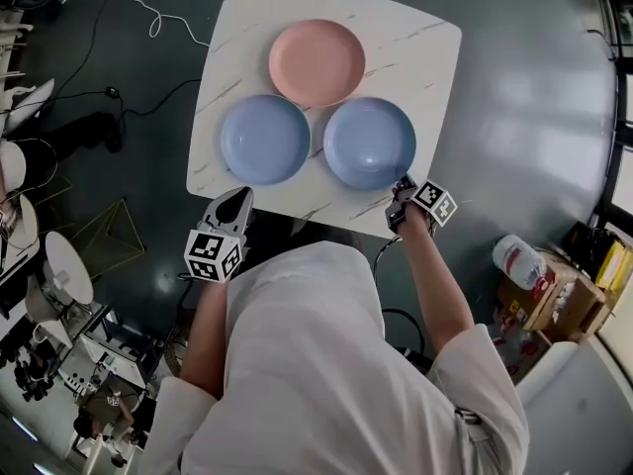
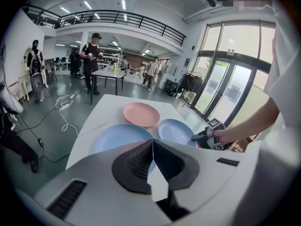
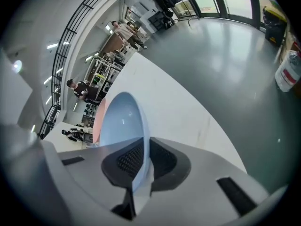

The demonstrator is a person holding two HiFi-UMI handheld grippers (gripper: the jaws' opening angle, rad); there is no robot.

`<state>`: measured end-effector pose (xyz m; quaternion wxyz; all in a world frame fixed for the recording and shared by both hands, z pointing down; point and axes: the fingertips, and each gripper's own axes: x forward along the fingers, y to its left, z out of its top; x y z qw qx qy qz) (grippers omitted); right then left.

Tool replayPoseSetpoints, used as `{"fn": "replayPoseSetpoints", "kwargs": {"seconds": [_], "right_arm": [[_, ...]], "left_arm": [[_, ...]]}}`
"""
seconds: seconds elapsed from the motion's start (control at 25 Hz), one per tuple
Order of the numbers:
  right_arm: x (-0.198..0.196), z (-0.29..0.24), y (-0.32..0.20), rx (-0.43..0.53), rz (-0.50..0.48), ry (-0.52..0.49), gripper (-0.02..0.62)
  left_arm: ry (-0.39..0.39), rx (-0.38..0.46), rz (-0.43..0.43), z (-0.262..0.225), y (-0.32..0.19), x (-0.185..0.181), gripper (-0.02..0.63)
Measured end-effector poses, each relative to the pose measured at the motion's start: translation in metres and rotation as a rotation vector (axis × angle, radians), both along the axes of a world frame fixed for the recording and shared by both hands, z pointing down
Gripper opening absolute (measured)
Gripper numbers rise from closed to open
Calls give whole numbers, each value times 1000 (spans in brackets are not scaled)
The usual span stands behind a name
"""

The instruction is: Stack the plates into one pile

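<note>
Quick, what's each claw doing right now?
The left claw: closed, nothing in it.
The right claw: closed on the near rim of the right-hand blue plate.

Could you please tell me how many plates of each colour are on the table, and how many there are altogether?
Pink plate: 1
Blue plates: 2
Total: 3 plates
</note>
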<state>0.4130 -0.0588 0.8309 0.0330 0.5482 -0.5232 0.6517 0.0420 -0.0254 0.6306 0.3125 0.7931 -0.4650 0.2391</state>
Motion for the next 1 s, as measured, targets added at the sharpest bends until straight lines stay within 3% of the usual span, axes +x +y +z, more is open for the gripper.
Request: {"fn": "replayPoseSetpoints", "kwargs": {"seconds": [0.52,1.0], "right_arm": [[-4,-15,12,-4,29,-26,41],[-27,-47,19,31,94,-17,41]], "left_arm": [[11,4,30,2,-5,5,14],[71,-8,85,15,-13,-17,14]]}}
